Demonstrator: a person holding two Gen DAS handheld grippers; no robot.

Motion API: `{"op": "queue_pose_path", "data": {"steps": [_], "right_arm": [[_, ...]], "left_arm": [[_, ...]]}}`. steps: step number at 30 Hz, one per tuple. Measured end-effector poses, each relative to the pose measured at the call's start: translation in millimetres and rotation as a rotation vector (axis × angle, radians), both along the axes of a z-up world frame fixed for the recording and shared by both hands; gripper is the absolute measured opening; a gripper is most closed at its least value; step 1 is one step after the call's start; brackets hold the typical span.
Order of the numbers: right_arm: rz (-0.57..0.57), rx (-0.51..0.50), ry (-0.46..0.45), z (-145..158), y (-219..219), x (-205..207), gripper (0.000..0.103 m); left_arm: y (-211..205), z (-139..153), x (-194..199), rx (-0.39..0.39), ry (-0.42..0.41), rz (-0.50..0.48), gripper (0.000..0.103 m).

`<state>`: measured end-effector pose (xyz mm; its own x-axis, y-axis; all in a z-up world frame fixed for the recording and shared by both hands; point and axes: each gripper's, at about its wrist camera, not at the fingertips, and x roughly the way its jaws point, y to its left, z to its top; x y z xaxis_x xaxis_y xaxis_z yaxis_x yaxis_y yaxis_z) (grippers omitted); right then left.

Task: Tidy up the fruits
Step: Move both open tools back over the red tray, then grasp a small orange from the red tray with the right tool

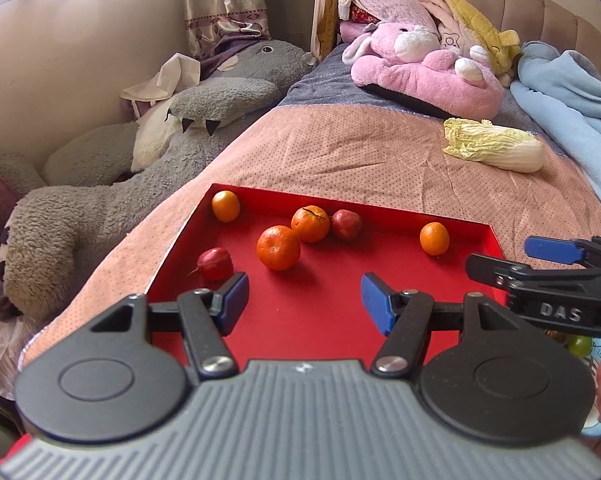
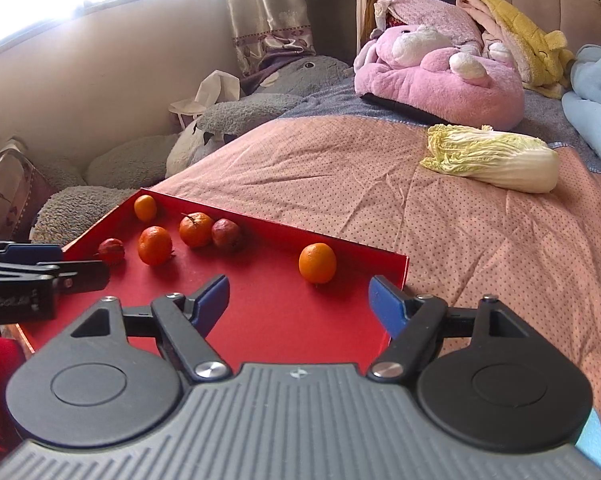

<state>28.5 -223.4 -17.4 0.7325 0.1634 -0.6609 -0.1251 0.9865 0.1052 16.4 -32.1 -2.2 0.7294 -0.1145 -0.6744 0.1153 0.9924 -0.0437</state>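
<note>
A shallow red tray [image 1: 332, 320] [image 2: 276, 320] lies on the pink bedspread. It holds several fruits: a small orange in the far left corner [image 1: 225, 206] [image 2: 145, 208], two mandarins [image 1: 278, 247] [image 1: 310, 223], two dark red fruits [image 1: 215, 264] [image 1: 346, 224], and a lone orange [image 1: 434, 238] [image 2: 317, 263] at the right. My left gripper [image 1: 304, 300] hovers open over the tray's near part, nothing between its blue pads. My right gripper [image 2: 300, 300] is open too, just short of the lone orange, and it shows in the left wrist view [image 1: 548, 258] at the tray's right edge.
A napa cabbage [image 1: 494, 148] [image 2: 492, 162] lies on the bedspread beyond the tray. A pink plush toy [image 1: 424, 68], a blue blanket [image 1: 572, 92] and yellow cloth sit at the bed's head. A big grey plush [image 1: 100, 208] fills the gap left of the bed. Something green [image 1: 579, 345] shows under the right gripper.
</note>
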Motion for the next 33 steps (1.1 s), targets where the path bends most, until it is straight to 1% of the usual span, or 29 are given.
{"op": "queue_pose_path", "data": {"steps": [2, 8, 11, 15, 18, 20, 21, 24, 27, 28, 30, 33], "right_arm": [[-0.007, -0.002, 0.033, -13.6, 0.4, 21.3, 0.068], [-0.028, -0.001, 0.093, -42.2, 1.1, 61.0, 0.060], [-0.021, -0.006, 0.111, -51.4, 5.1, 73.0, 0.056], [-0.025, -0.024, 0.138, -62.5, 10.3, 87.3, 0.053], [-0.027, -0.044, 0.136, -67.0, 12.0, 93.5, 0.047], [-0.026, -0.051, 0.137, -67.0, 11.7, 95.8, 0.040], [-0.024, -0.048, 0.136, -66.8, 11.4, 95.9, 0.038], [-0.020, -0.031, 0.133, -62.7, 9.3, 91.3, 0.038], [-0.005, 0.011, 0.107, -51.9, 8.1, 73.2, 0.038], [0.006, 0.023, 0.098, -47.9, 8.5, 64.9, 0.038], [0.025, 0.041, 0.081, -41.5, 9.8, 47.0, 0.038], [0.054, 0.074, 0.070, -33.6, 10.8, 14.8, 0.038]], "left_arm": [[2.1, -0.5, 2.7, -0.011, 0.007, 0.006, 0.065], [11.6, -2.7, 10.2, -0.053, 0.034, 0.030, 0.065], [18.3, -4.0, 14.3, -0.073, 0.049, 0.051, 0.065], [27.2, -5.9, 17.6, -0.071, 0.057, 0.093, 0.065], [36.6, -8.2, 20.5, -0.085, 0.071, 0.123, 0.065], [41.3, -9.5, 21.9, -0.090, 0.079, 0.140, 0.065], [43.0, -10.0, 22.6, -0.090, 0.081, 0.146, 0.065], [46.8, -10.4, 23.5, -0.091, 0.082, 0.156, 0.065], [48.2, -11.0, 24.3, -0.096, 0.088, 0.149, 0.065], [45.5, -12.0, 26.1, -0.083, 0.090, 0.139, 0.065], [35.5, -14.6, 31.3, -0.032, 0.091, 0.116, 0.065], [19.2, -21.0, 41.0, 0.006, 0.100, 0.061, 0.065]]}}
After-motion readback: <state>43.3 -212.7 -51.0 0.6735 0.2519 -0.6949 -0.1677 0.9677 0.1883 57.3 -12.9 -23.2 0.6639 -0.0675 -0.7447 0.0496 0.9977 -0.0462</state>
